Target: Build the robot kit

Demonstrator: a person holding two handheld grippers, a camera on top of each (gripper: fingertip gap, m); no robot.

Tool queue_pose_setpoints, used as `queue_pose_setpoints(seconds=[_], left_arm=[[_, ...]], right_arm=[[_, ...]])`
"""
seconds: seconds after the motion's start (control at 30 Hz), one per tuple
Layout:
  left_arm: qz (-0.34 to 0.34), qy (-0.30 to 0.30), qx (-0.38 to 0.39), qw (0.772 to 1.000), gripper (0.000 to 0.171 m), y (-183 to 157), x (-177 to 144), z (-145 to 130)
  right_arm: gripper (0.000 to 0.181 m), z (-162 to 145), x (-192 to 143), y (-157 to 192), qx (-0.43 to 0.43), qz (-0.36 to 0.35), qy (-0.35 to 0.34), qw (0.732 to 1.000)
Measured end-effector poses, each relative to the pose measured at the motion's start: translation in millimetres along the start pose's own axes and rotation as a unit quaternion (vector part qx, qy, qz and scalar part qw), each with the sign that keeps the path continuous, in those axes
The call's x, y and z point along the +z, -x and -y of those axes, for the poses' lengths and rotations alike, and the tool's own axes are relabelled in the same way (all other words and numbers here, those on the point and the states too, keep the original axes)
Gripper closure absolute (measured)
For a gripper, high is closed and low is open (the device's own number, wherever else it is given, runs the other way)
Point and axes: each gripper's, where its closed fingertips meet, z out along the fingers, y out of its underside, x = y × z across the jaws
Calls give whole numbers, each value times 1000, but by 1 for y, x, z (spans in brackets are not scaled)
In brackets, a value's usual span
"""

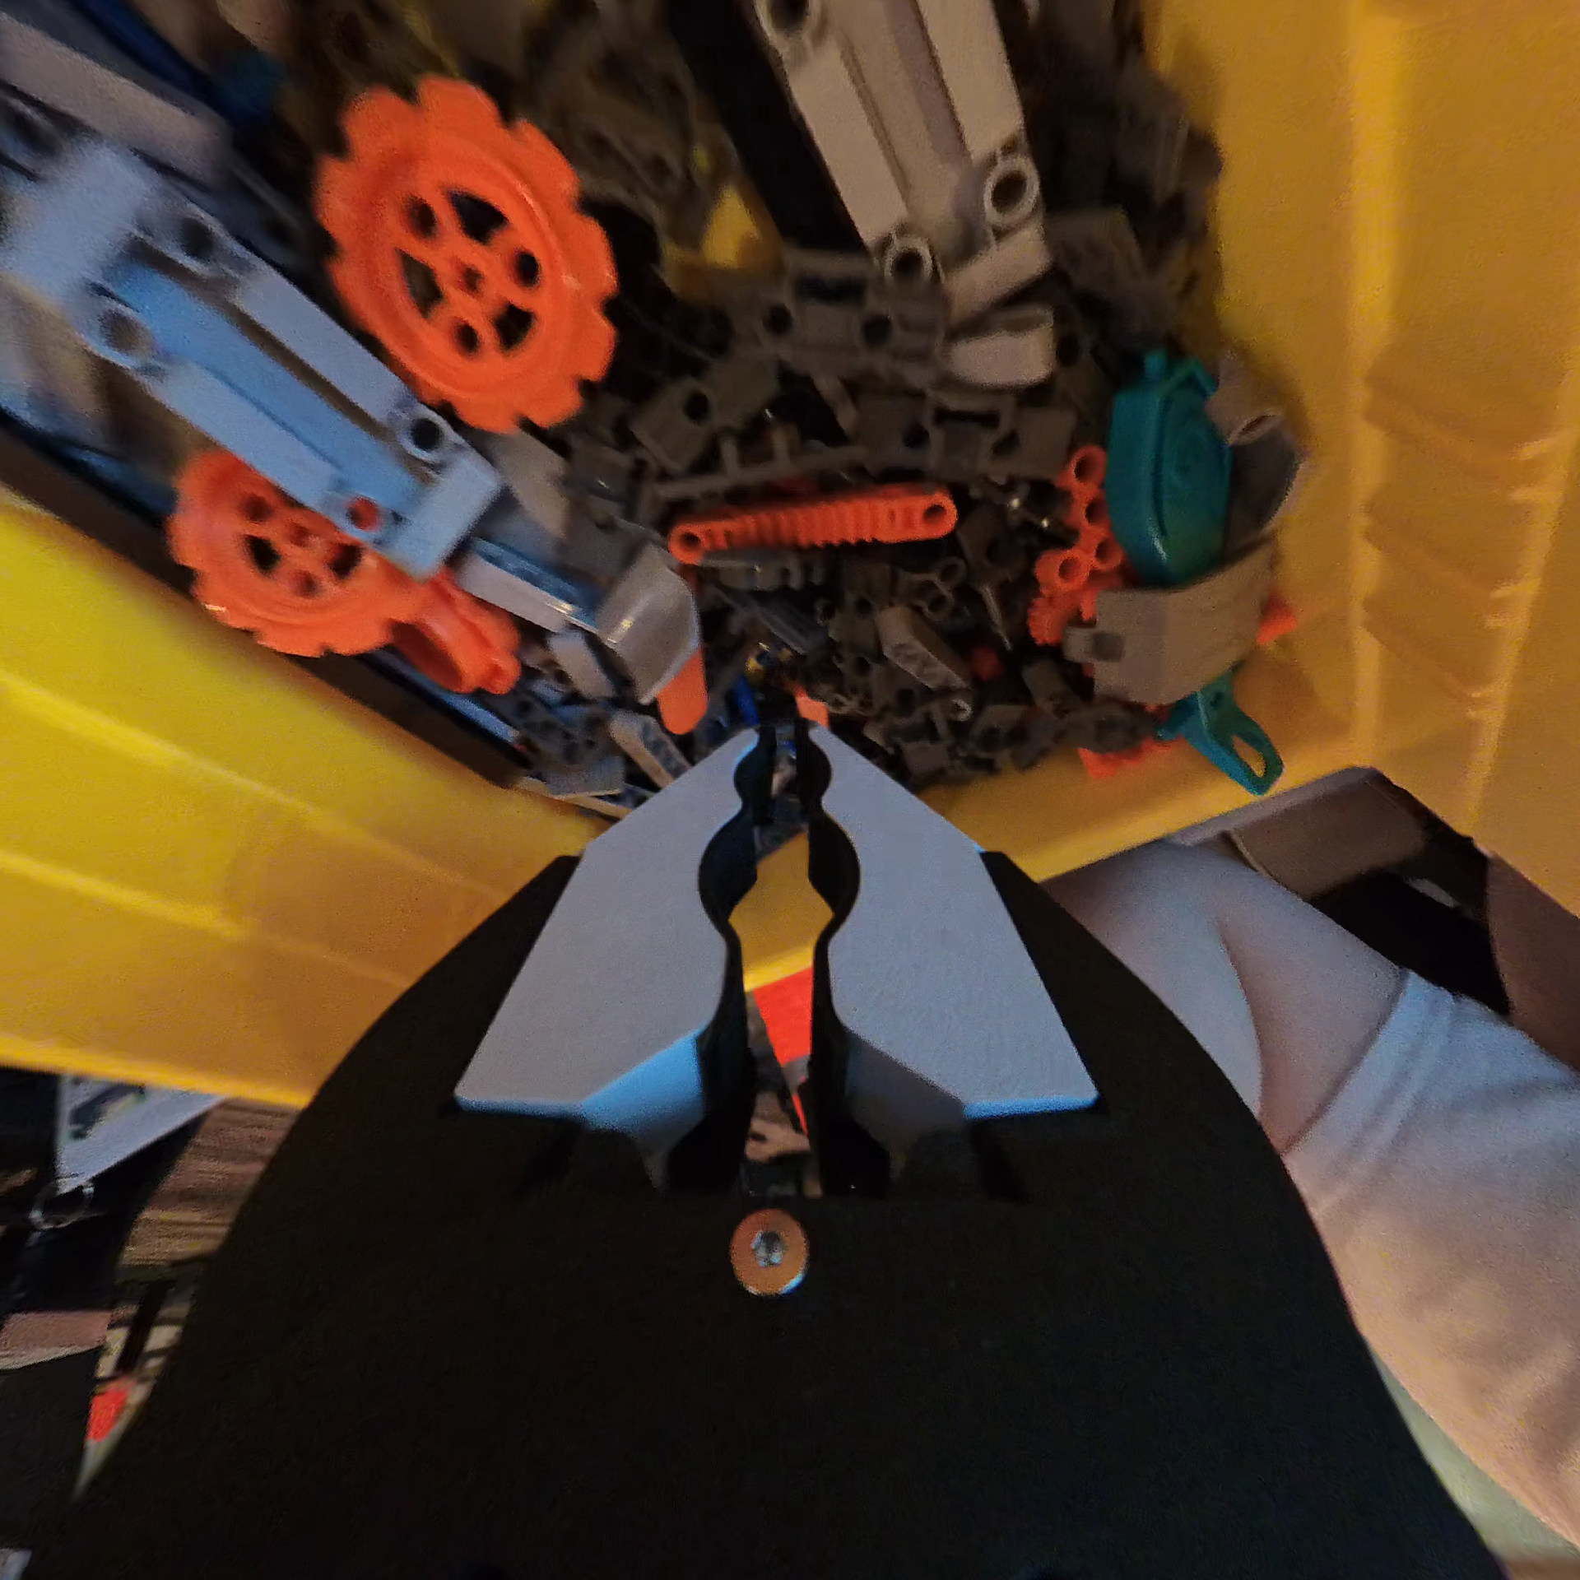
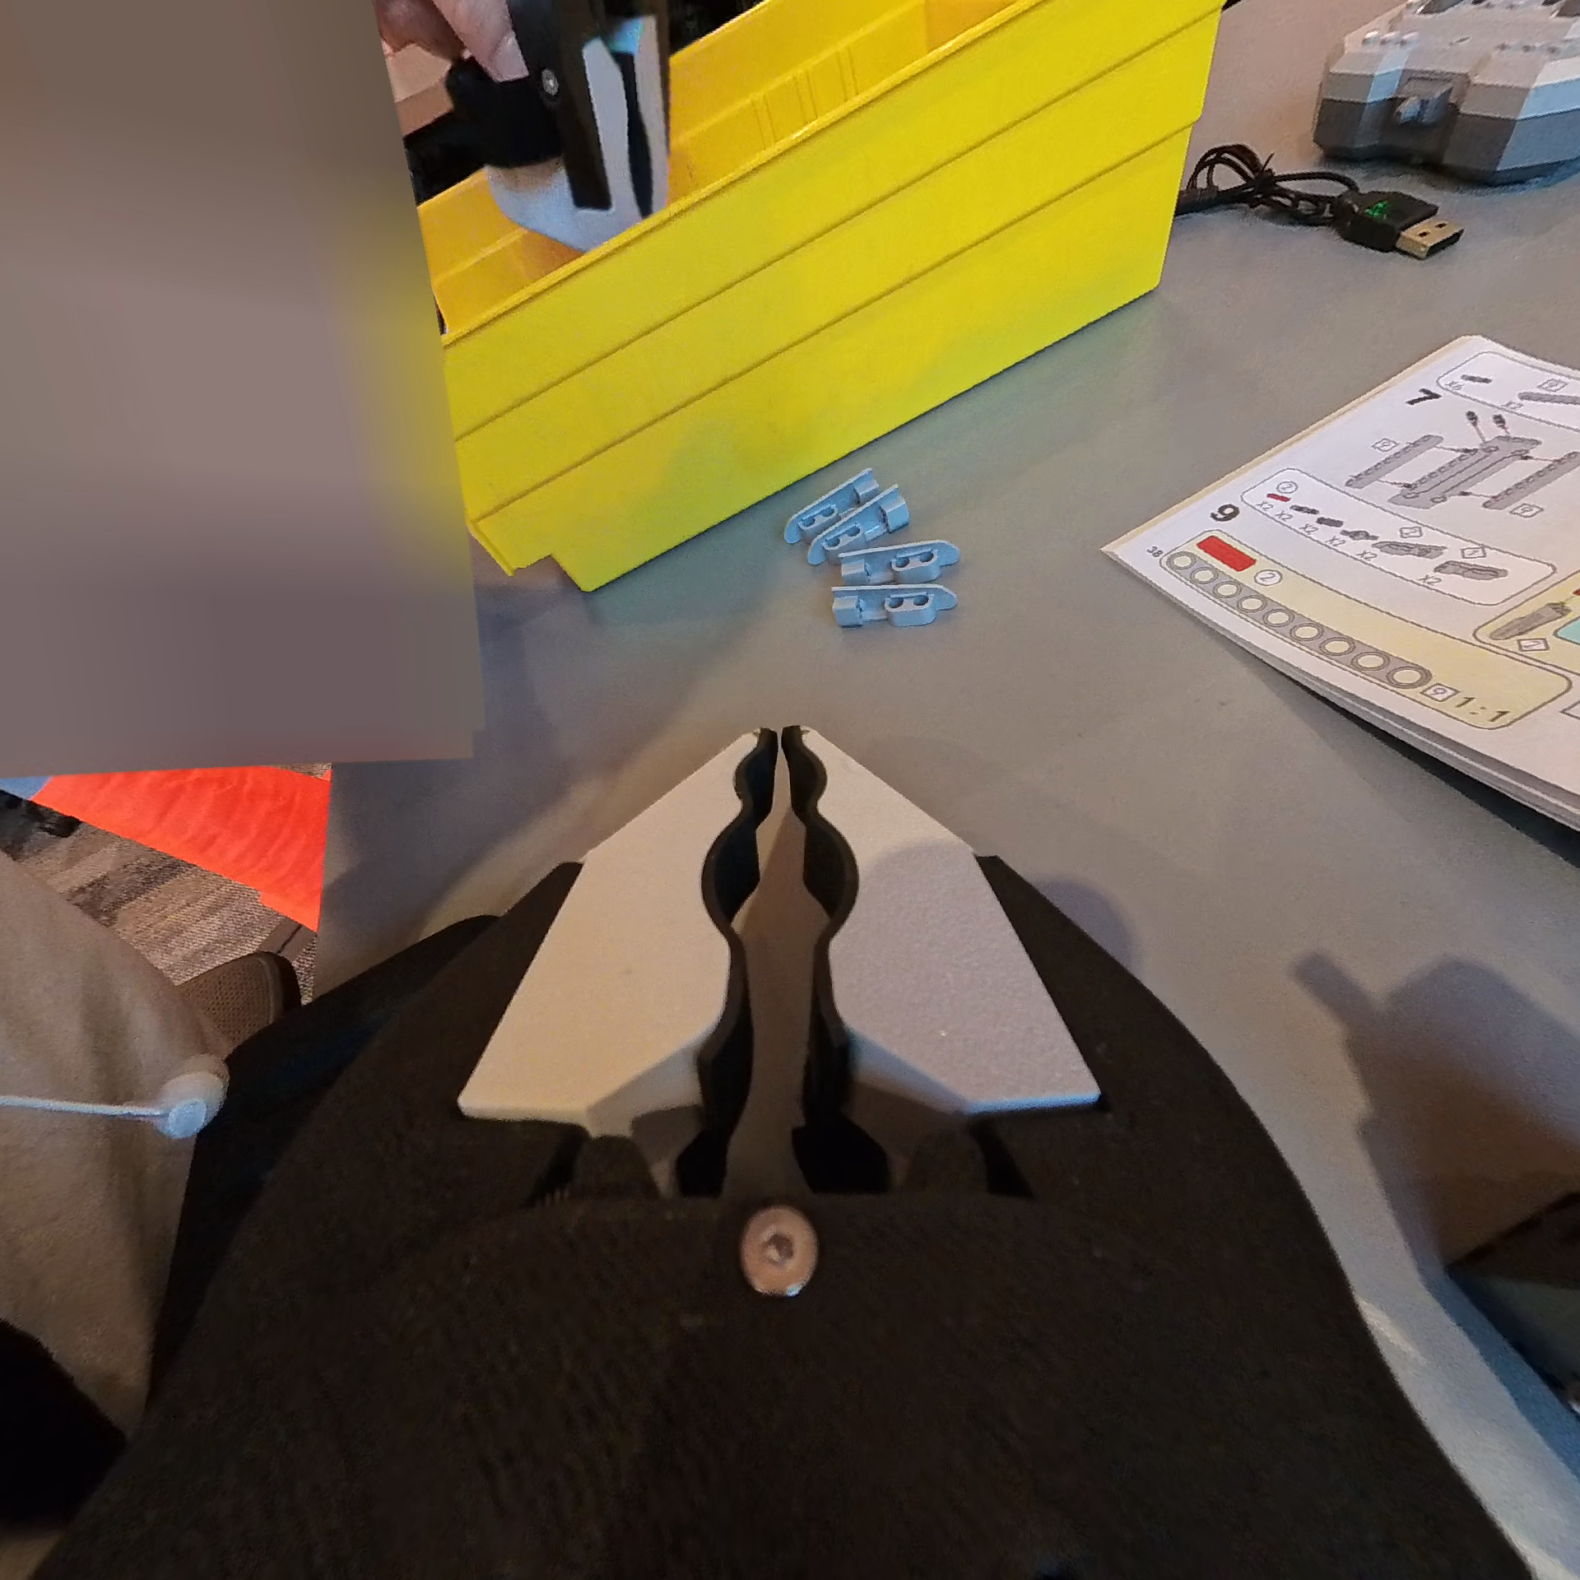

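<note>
In the left wrist view, the left tool (image 1: 780, 742) is seen lowered into the yellow bin (image 1: 214, 855), its tips at the near edge of a heap of small dark grey building pieces (image 1: 855, 479). Its jaws stand narrow, nearly together, and something small and dark seems pinched at the tips, but blur and clutter prevent this from being told for certain. Two orange toothed wheels (image 1: 466, 252) lie to the far left on a grey beam assembly (image 1: 282, 385), an orange toothed strip (image 1: 812, 520) sits in the middle, and a teal oval piece (image 1: 1167, 470) lies at the right wall. A slip is judged likely: whatever is nipped is tiny, and neighbouring pieces could be dragged along or the piece dropped back into the heap.

In the right wrist view, the right tool (image 2: 780, 731) is held over the grey counter (image 2: 1069, 769), its jaws almost closed and nothing between them. Four light blue pieces (image 2: 872, 547) lie just beyond it, beside the bin's near wall. An instruction booklet (image 2: 1368, 547) lies to the right, a black cable (image 2: 1308, 201) and a grey model (image 2: 1453, 94) far right. The blue pieces could be scattered if brushed.
</note>
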Motion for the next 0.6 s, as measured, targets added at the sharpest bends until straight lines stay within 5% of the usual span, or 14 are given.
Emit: queue_pose_setpoints(seconds=[0.17,0.27,0.43,0.6], left_arm=[[-60,24,-26,998,171,-13,12,-10],[-35,8,-52,998,170,-8,17,-21],[70,-107,-105,986,171,18,16,-35],[47,-262,-109,958,165,4,-1,-24]], right_arm=[[180,0,0,0,2,0,2,1000],[180,1,2,0,8,6,2,1000],[180,1,3,3,4,12,1,1000],[180,2,2,3,11,15,-4,1000]])
